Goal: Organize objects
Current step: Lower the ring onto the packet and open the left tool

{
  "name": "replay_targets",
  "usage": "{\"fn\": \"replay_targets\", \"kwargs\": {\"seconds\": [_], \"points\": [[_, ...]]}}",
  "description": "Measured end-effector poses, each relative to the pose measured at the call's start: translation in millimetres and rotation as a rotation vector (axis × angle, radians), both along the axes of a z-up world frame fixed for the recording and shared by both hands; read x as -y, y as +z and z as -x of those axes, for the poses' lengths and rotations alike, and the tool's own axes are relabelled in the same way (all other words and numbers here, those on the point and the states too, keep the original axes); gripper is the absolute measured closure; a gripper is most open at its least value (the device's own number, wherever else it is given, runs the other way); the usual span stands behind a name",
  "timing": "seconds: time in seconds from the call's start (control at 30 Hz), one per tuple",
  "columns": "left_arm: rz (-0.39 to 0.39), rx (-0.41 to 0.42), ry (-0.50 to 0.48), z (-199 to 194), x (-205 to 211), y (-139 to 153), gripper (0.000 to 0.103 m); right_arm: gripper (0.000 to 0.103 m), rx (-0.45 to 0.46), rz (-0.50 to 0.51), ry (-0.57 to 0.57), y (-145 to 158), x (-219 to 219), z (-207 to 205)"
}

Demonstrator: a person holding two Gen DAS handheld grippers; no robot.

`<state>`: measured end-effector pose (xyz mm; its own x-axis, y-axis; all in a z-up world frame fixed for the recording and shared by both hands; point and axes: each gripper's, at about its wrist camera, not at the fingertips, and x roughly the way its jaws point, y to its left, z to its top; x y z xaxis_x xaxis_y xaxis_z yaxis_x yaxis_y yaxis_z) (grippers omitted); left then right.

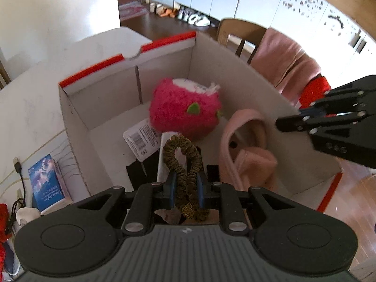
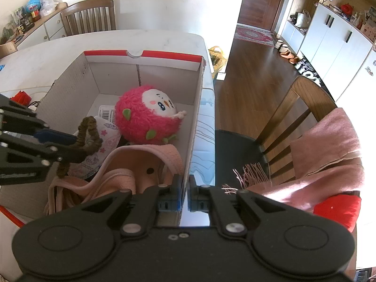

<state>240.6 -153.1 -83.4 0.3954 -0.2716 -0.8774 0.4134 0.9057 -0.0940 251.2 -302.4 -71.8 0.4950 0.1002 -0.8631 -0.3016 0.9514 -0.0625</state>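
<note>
Right at our left gripper, the blue pads are clamped on an olive-brown scrunchie, a ruched fabric loop twisted into a figure-eight, its upper ring standing free above the fingers, over the open cardboard box. From the right wrist we see that same scrunchie dangling from the left gripper above the box's left half. Our right gripper is pinched tight on the box's right wall, the thin cardboard edge running straight between its pads.

Just below, inside the box, lies a pale pink cap, crumpled, with a small dark eyelet showing. Beside it sits a printed pouch with stars, and a white barcode label on the floor. Farther in, a fluffy hot-pink plush with green leaf tabs and a white face rests near the back wall. Beyond the box's red rim, the white table runs on, and a pink scarf drapes over a wooden chair.
</note>
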Motion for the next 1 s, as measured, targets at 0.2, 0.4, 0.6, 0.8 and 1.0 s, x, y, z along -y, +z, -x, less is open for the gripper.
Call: {"fn": "replay_targets", "kwargs": {"seconds": [0.2,0.4,0.6,0.8,1.0], "points": [[-0.050,-0.040,-0.020,-7.4,6.7,-14.7,0.086,0.099,0.000,0.000,0.000,-0.2,-0.4,-0.4],[-0.097,-0.060,-0.051,-9.7,11.7,-23.8,0.086,0.099,0.000,-0.001,-0.001,-0.1,1.1,0.3],[-0.086,-0.072,-0.059,-10.0,9.8,-23.5,0.080,0.099,0.001,-0.002,-0.001,-0.2,1.6,0.4],[-0.078,-0.036,-0.075,-3.7,11.8,-19.9,0.045,0.099,-0.002,-0.007,0.003,-0.9,-1.2,-0.6],[-0.040,-0.005,-0.058,3.0,9.2,-8.1,0.044,0.099,-0.003,-0.011,0.002,-2.3,-3.9,-1.1]]}}
